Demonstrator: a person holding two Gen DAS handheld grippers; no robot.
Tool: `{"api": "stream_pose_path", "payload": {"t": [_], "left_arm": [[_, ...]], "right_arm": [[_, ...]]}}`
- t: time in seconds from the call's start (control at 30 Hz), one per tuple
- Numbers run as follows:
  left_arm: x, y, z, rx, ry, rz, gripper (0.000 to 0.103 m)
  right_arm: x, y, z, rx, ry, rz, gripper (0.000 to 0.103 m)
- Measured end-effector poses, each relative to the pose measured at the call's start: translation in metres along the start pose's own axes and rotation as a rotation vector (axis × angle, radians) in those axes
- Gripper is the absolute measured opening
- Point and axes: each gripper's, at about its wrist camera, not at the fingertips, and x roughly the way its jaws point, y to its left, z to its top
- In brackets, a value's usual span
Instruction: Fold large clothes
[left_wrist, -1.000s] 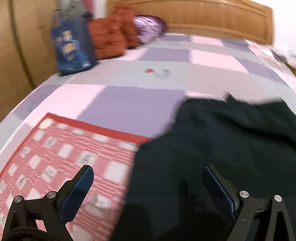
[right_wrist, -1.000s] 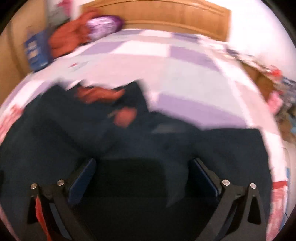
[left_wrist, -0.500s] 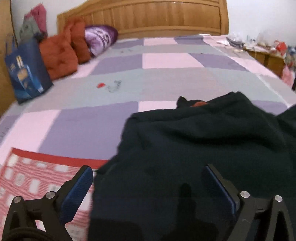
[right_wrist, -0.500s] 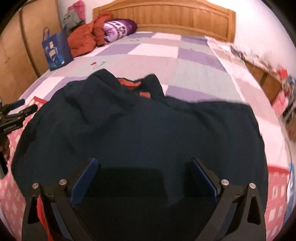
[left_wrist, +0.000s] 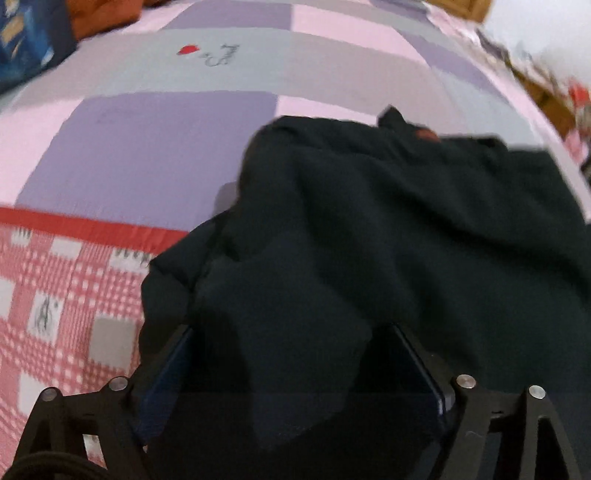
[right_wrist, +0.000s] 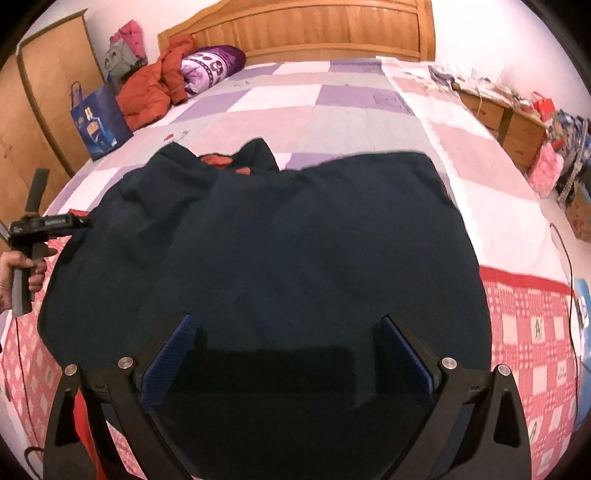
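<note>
Home bedroom: wooden headboard (right_wrist: 314, 27) w/ purple pillow (right_wrist: 212, 68) just below it, wardrobe (right_wrist: 37, 110) left, cluttered dresser (right_wrist: 506, 114) right.

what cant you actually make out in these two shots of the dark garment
- Dark garment sleeves and near hem: right wrist view, folded under or behind the right tool.
- Left tool grip: left wrist view, cloth drapes over its fingers.
- Orange lining at the collar: mostly covered.
- Bed sheet print: motion-blurred.
</note>
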Motion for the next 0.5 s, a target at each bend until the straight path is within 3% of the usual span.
{"api": "stream_pose_path", "payload": {"t": [0.07, 0.1, 0.13, 0.17, 0.23, 0.33, 0.5], "left_arm": [[-0.001, -0.004, 0.002, -0.004, -0.009, 0.01, 0.087], [-0.003, -0.008, 0.001, 0.024, -0.035, 0.025, 0.078], [-0.004, -0.008, 0.0, 0.036, -0.036, 0.031, 0.063], [-0.003, -0.009, 0.0, 0.04, -0.029, 0.016, 0.055], [0.0, -0.004, -0.001, 0.028, -0.009, 0.009, 0.01], [-0.008, 0.009, -0.002, -0.026, -0.029, -0.018, 0.002], [-0.044, 0.029, -0.012, -0.126, -0.132, -0.003, 0.002]], "right_arm": [[-0.002, -0.002, -0.006, 0.011, 0.005, 0.005, 0.102], [-0.003, -0.002, -0.008, 0.011, 0.004, 0.005, 0.102], [-0.004, -0.001, -0.01, 0.009, 0.003, 0.005, 0.102], [-0.005, 0.0, -0.011, 0.006, 0.002, 0.006, 0.102], [-0.005, 0.001, -0.013, 0.008, 0.001, 0.011, 0.102], [-0.007, 0.002, -0.015, 0.023, -0.003, 0.013, 0.102], [-0.012, 0.003, -0.012, 0.023, -0.021, 0.01, 0.102]]}}
